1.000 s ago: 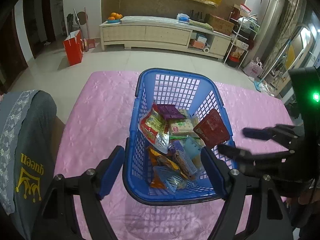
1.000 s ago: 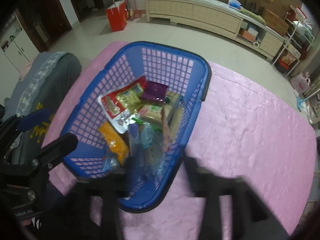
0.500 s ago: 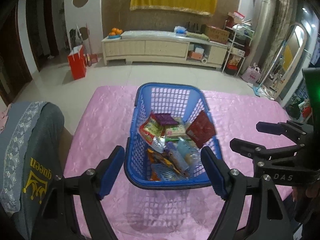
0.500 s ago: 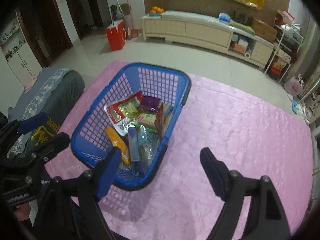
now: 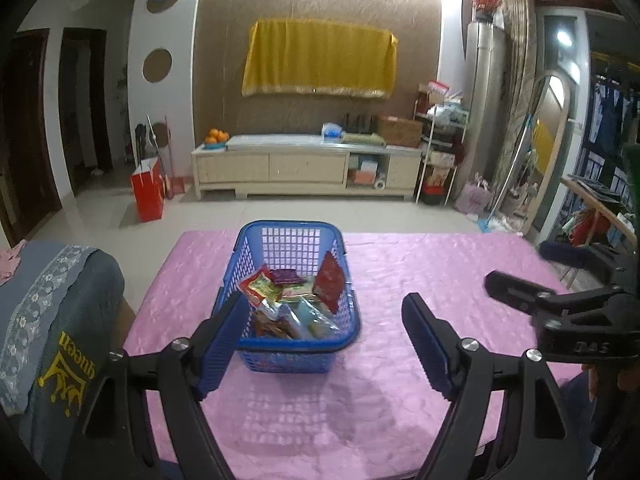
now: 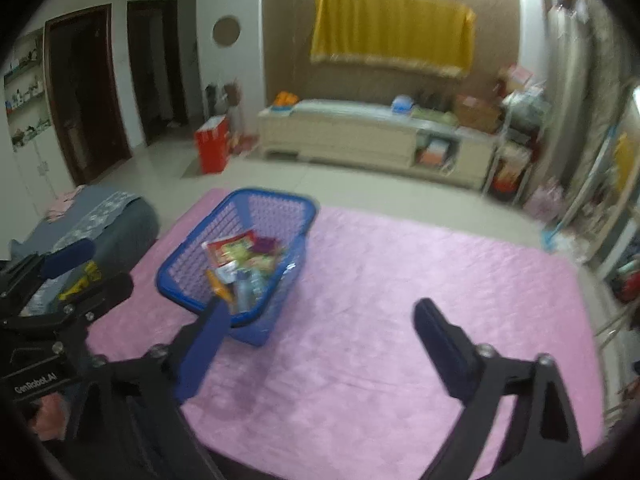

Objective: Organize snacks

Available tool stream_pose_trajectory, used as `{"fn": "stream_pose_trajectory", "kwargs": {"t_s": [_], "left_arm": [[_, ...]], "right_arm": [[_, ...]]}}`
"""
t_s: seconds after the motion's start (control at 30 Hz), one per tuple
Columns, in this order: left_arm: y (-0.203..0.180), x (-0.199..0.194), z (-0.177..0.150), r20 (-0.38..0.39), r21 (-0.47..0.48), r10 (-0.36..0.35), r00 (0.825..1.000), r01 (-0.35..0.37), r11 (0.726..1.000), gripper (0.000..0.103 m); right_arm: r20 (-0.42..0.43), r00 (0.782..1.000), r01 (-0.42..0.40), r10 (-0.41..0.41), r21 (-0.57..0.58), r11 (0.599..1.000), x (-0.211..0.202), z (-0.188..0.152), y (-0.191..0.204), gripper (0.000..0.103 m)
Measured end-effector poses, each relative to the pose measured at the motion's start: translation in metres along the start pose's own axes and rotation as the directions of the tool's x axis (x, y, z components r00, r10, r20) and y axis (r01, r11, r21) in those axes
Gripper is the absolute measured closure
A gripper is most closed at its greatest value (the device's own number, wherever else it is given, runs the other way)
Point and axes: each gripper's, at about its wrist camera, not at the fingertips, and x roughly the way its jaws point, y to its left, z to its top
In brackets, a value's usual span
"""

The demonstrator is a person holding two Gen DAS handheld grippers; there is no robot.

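A blue plastic basket (image 5: 290, 236) stands on the pink tablecloth (image 5: 420, 280), holding several snack packets (image 5: 296, 304); a red packet (image 5: 330, 282) leans on its right wall. It also shows in the right wrist view (image 6: 192, 256). My left gripper (image 5: 326, 346) is open and empty, held back from the basket's near end. My right gripper (image 6: 320, 344) is open and empty, to the right of the basket, and shows at the right of the left wrist view (image 5: 520, 268).
A grey cushion with a gold "queen" print (image 5: 52, 340) sits at the table's left edge. Beyond the table are tiled floor, a cream cabinet (image 5: 308, 168), a red bag (image 5: 148, 194) and a cluttered rack (image 5: 440, 152).
Both grippers have pulled back and up from the basket, so it looks smaller and farther. The snacks in the basket have not moved.
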Motion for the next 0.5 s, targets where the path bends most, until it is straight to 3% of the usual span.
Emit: {"fn": "stream_pose_trajectory", "kwargs": {"t_s": [0.17,0.23,0.37,0.5], "left_arm": [[-0.018,-0.024,-0.023,0.042,-0.035,-0.015,0.999,0.016,0.999,0.010],[-0.026,-0.032,-0.032,0.047,-0.029,-0.017,0.999,0.018,0.999,0.000],[-0.044,-0.046,-0.044,0.061,0.032,0.016,0.998,-0.018,0.999,0.000],[-0.047,-0.058,-0.051,0.069,0.033,0.011,0.998,-0.013,0.999,0.000]], "right_arm": [[0.092,0.991,0.103,-0.101,-0.018,0.995,-0.041,-0.026,-0.001,0.000],[0.113,0.986,0.126,-0.121,-0.036,0.991,-0.054,-0.038,0.002,0.000],[0.131,0.982,0.142,-0.137,-0.029,0.989,-0.070,-0.057,0.004,0.000],[0.122,0.986,0.115,-0.116,0.016,0.993,-0.079,-0.065,-0.004,0.000]]}}
